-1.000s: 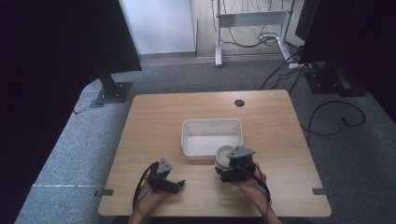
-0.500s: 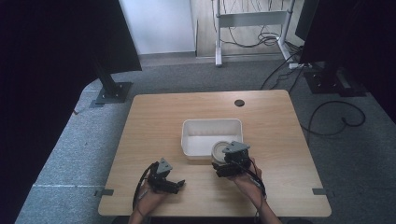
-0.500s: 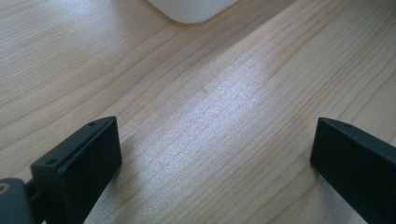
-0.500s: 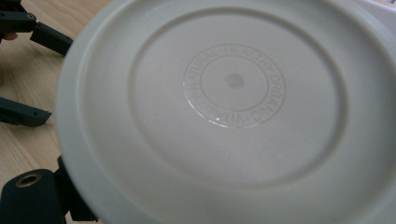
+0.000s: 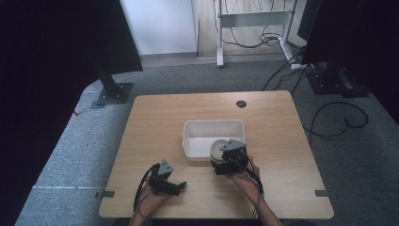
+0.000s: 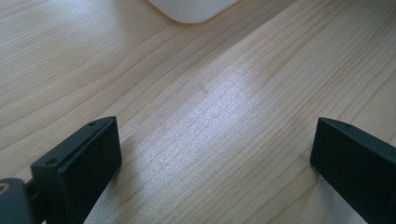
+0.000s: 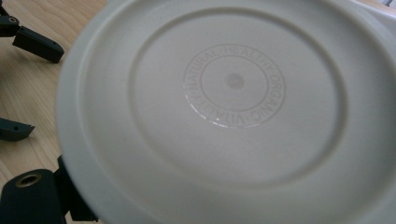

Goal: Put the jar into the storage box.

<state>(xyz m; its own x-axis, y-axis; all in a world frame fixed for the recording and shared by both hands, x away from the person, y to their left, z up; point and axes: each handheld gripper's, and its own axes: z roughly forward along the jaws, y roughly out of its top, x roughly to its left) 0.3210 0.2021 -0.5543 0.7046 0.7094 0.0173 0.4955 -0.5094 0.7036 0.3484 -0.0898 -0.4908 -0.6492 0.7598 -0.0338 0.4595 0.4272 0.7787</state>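
Since the earlier frames the right gripper (image 5: 221, 162) has carried the round white lid (image 5: 218, 148) up over the white bin's (image 5: 197, 128) near right corner. At left, the left gripper (image 5: 179, 186) rests on the tabletop (image 5: 160, 117), jaws wide. The right jaws clamp the lid.

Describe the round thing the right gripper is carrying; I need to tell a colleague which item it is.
On the wooden table sits a white rectangular tub. At its near right corner, the right gripper holds a cream round plate, the one round item, with ringed lettering stamped at its centre.
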